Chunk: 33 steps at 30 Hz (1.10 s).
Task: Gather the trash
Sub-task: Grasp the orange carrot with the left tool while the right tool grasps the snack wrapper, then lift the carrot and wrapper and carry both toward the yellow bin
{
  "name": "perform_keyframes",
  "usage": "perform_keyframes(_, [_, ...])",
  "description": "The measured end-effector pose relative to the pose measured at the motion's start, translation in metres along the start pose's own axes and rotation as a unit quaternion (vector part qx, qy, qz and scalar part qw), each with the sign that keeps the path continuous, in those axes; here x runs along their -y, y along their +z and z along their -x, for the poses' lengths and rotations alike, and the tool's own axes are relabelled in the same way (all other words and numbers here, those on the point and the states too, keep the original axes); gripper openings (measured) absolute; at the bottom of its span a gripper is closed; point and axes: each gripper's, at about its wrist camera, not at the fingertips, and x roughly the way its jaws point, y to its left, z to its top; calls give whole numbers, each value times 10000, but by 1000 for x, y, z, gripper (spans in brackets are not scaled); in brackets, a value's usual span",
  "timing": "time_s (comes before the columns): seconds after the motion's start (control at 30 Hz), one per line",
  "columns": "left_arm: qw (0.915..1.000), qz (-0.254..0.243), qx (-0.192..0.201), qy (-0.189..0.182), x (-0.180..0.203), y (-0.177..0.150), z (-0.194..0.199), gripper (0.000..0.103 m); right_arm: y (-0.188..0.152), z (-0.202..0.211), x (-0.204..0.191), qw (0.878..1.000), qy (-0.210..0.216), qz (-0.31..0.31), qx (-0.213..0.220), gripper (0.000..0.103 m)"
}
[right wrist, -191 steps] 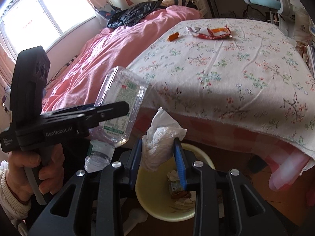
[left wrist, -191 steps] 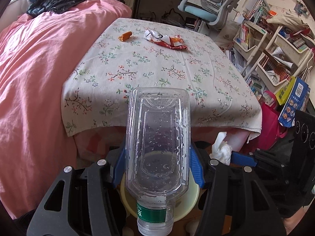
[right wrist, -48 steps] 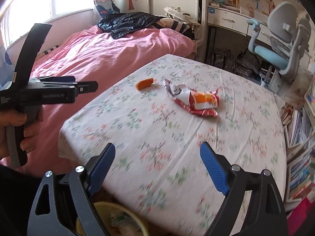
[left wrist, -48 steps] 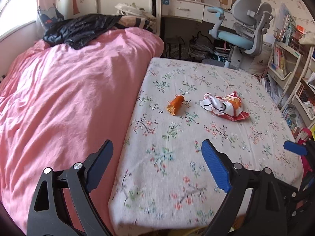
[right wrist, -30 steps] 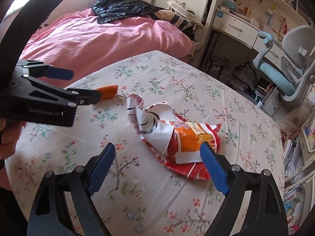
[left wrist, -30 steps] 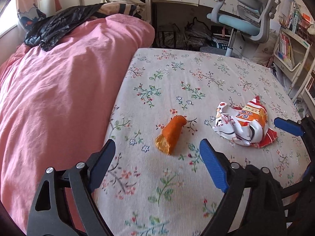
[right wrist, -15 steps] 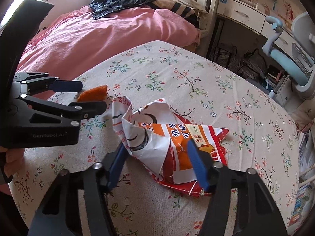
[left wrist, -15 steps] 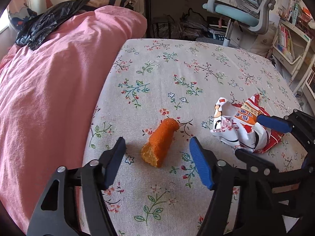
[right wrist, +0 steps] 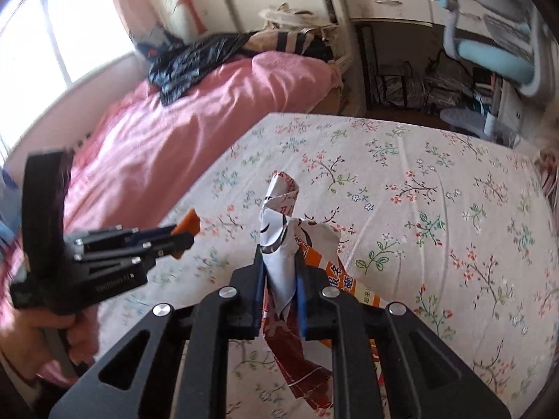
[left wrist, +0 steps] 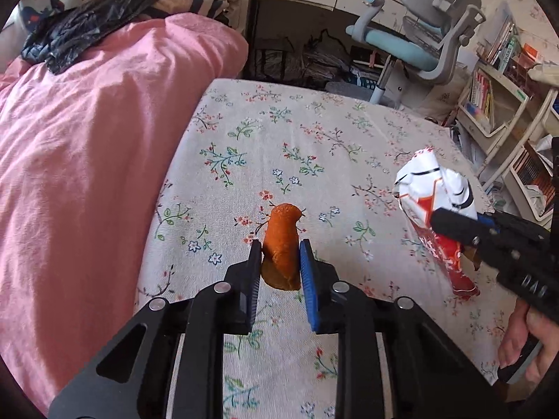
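A small orange wrapper (left wrist: 282, 244) sticks up between the blue pads of my left gripper (left wrist: 280, 255), whose jaws are closing and press on it just above the floral tablecloth (left wrist: 314, 146). A crumpled white, orange and red snack bag (right wrist: 279, 265) is pinched in my right gripper (right wrist: 279, 272), whose jaws are closing too; the bag hangs lifted off the cloth. In the left wrist view the snack bag (left wrist: 436, 202) and the right gripper (left wrist: 454, 225) show at the right. The right wrist view has the left gripper (right wrist: 181, 235) with the orange wrapper (right wrist: 190, 225) at the left.
A pink duvet (left wrist: 87, 160) borders the table on the left, with a black garment (left wrist: 80, 24) on it. A grey-blue office chair (left wrist: 419, 42) and a desk stand beyond the far edge. Bookshelves (left wrist: 506, 104) fill the right. Hands (left wrist: 524, 345) grip both handles.
Both grippers came down over the trash and their jaws went from wide apart to pinching. The left took the orange wrapper, the right took the snack bag and raised it off the cloth.
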Motion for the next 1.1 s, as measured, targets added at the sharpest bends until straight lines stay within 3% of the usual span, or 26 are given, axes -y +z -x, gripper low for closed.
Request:
perform_keyframes(0.53, [9964, -409, 637, 374, 38, -44, 94, 21, -39, 108, -1, 9832, 995, -1208, 937, 16])
perform_keyframes(0.8, [9930, -405, 1068, 307, 61, -79, 152, 21, -74, 141, -17, 9779, 1210, -1283, 1124, 16])
perform_keyframes(1.1, [9928, -497, 1068, 207, 84, -120, 174, 21, -107, 161, -17, 9750, 1263, -1431, 1141, 16])
